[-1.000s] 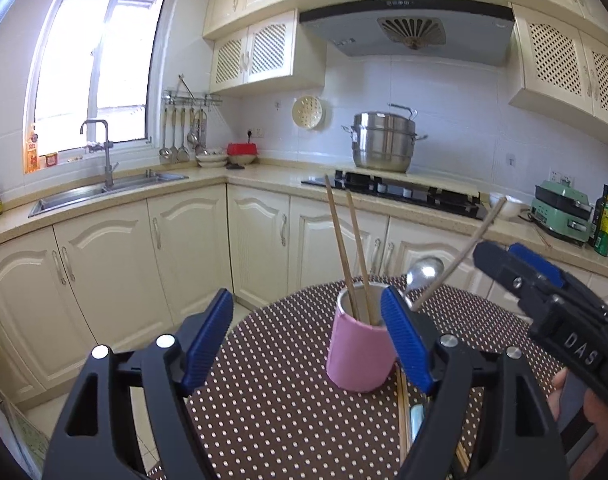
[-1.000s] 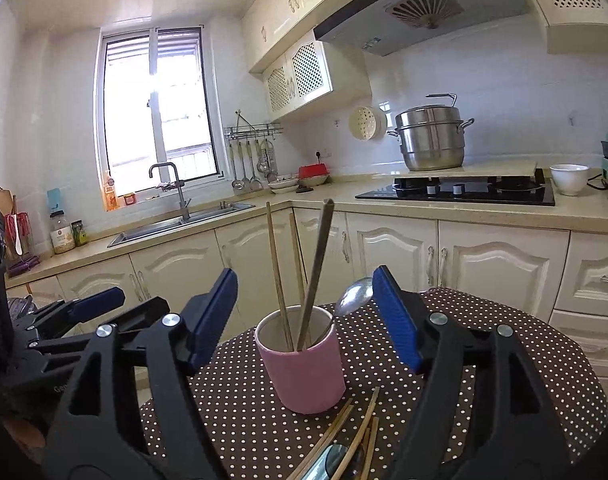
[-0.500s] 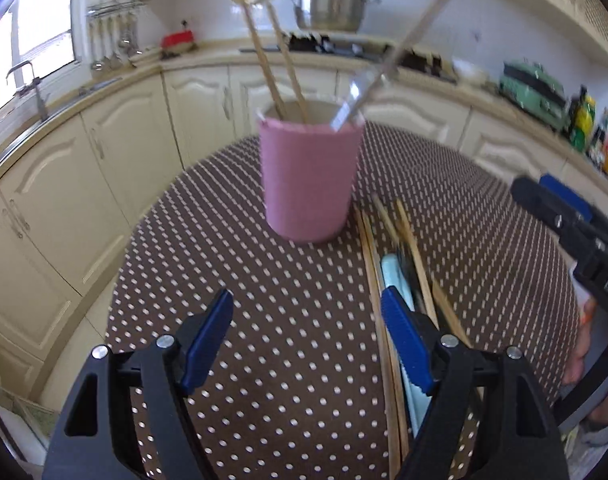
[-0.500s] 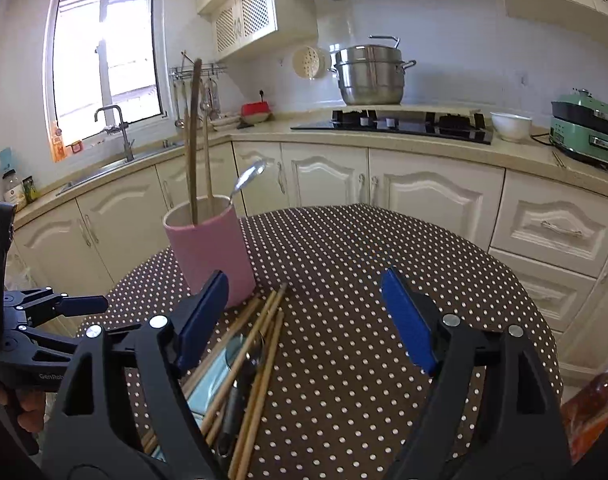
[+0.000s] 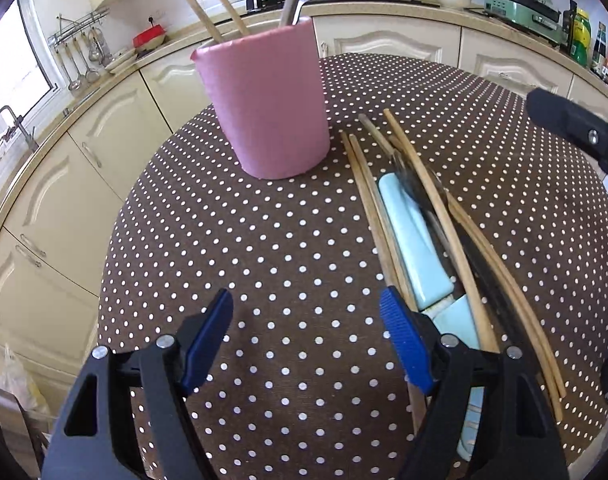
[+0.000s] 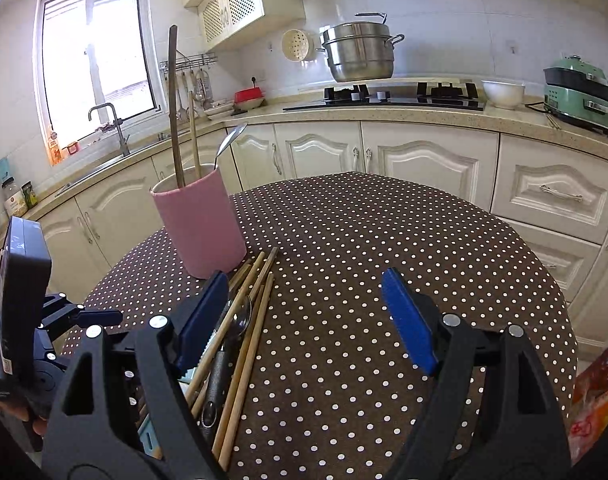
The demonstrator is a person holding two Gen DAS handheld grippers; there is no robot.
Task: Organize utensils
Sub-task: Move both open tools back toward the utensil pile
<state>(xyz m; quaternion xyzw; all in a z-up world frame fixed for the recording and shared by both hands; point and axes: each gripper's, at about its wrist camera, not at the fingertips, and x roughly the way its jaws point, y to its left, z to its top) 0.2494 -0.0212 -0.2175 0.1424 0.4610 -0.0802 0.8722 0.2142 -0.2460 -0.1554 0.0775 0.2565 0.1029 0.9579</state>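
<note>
Pale-blue utensil [image 5: 414, 236] among chopsticks [image 5: 428, 204], plain in left-wrist view only

Bright daylight from the window [image 6: 91, 64], blown-out white glare in its panes, soft sheen on the tiles beside it, heavy fisheye bending, dark vignetted corners, slight blur at edges.

Wide-open left gripper [image 5: 306, 334] over polka-dot table [image 5: 263, 248], pink cup [image 5: 263, 104] ahead, loose chopsticks [image 5: 444, 216] alongside
</note>
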